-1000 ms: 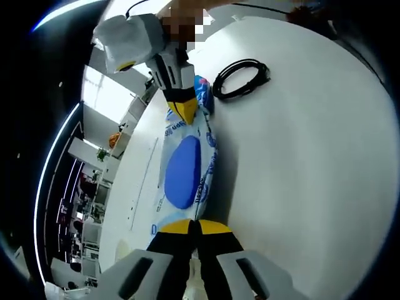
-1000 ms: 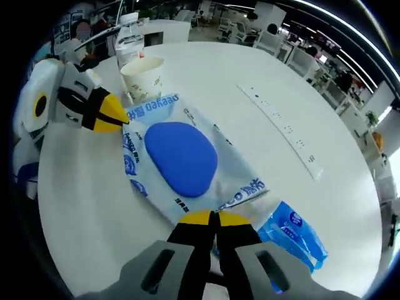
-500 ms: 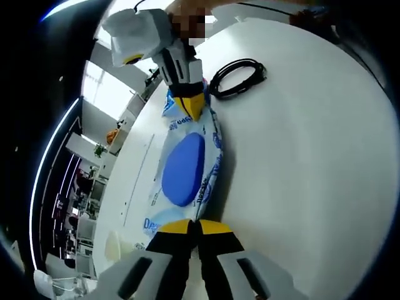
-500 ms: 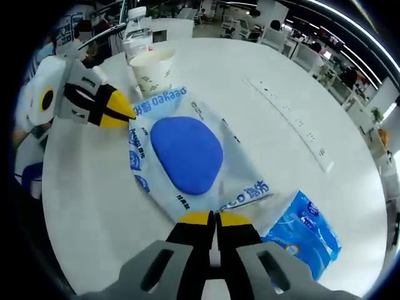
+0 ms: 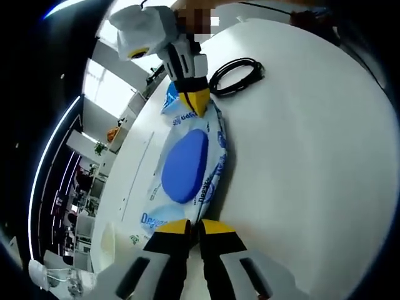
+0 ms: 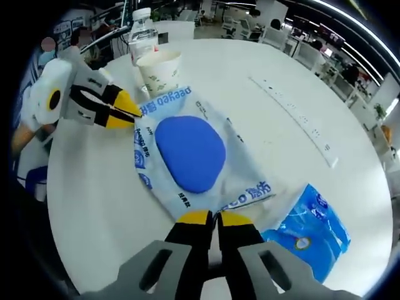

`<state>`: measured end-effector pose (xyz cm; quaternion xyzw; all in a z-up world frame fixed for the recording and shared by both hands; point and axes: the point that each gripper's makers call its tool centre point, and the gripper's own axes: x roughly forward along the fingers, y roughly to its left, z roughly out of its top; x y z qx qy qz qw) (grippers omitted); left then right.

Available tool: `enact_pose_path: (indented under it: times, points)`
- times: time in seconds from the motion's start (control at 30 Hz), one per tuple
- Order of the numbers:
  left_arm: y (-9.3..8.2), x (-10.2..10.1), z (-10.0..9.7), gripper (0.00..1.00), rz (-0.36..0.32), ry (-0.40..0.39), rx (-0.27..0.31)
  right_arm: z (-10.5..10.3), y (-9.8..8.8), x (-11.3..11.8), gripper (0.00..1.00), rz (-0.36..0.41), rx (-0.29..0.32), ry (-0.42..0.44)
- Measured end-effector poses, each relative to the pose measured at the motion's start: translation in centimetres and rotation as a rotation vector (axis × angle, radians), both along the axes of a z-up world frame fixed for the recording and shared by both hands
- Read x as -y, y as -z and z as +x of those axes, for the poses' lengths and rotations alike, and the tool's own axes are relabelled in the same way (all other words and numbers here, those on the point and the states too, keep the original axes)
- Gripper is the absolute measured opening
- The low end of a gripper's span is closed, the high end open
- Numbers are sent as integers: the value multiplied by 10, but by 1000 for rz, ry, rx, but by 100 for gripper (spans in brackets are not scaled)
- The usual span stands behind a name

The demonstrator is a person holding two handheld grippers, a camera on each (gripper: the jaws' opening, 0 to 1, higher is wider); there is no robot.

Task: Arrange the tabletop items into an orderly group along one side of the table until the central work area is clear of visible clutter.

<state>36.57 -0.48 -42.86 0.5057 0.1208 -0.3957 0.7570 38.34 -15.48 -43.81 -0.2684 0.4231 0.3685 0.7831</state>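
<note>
- Two grippers pinch opposite ends of one wet-wipes pack (image 6: 190,156), which lies stretched between them on the white tabletop (image 6: 94,206).
- Nearest in the right gripper view, the right gripper (image 6: 206,219) has its yellow-tipped jaws pressed together on the pack's near edge.
- Just right of that end of the pack, a small blue packet (image 6: 309,228) lies flat on the tabletop.
- At the pack's far end, the left gripper (image 6: 128,107) comes in from the left, its jaws closed on the corner.
- Just beyond the pack stands a paper cup (image 6: 160,70), upright, with a plastic bottle (image 6: 142,39) right behind it.
- Right of the pack, well apart, a long power strip (image 6: 294,119) lies along the tabletop.
- In the left gripper view, the pack's blue oval lid (image 5: 185,165) faces up, and beyond the pack's far end, near the right gripper, lies a coiled black cable (image 5: 236,76).
</note>
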Motion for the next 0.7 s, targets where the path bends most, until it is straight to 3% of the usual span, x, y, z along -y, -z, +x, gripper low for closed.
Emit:
enact_pose_path:
  times: [0.47,0.7]
  points:
    - [-2,-1,-13,16,-80,0,-34,-4,-2,4,11,18,-5,25]
    - [-7,2,-17,17,-115,2,-36,-5,-4,4,13,18,-6,29]
